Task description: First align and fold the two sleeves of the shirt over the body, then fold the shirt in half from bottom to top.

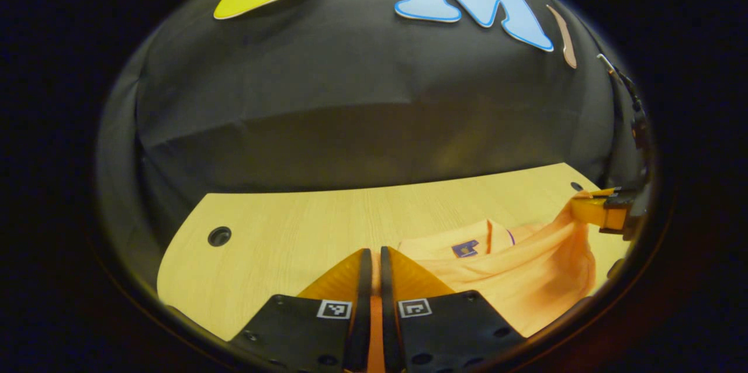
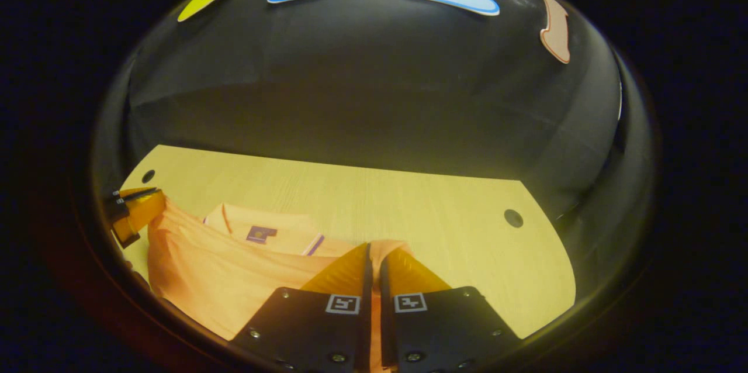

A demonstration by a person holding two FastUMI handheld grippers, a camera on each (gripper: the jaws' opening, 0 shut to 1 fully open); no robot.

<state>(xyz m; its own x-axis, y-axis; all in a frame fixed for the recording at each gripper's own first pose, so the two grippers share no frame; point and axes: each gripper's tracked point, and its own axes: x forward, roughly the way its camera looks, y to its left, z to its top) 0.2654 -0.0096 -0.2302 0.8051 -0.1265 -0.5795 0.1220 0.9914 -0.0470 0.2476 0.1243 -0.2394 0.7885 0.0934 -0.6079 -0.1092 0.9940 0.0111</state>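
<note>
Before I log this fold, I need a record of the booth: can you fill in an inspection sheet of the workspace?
Surface: light wooden table with round holes near its corners.
Job's things: orange shirt, lifted at both gripped edges, collar and label visible.
Clutter: nothing seen.
Grippers: left gripper and right gripper each closed on shirt fabric.
Cables: one thin cable at the right edge of the left gripper view.
Surroundings: black cloth wall behind the table.
</note>
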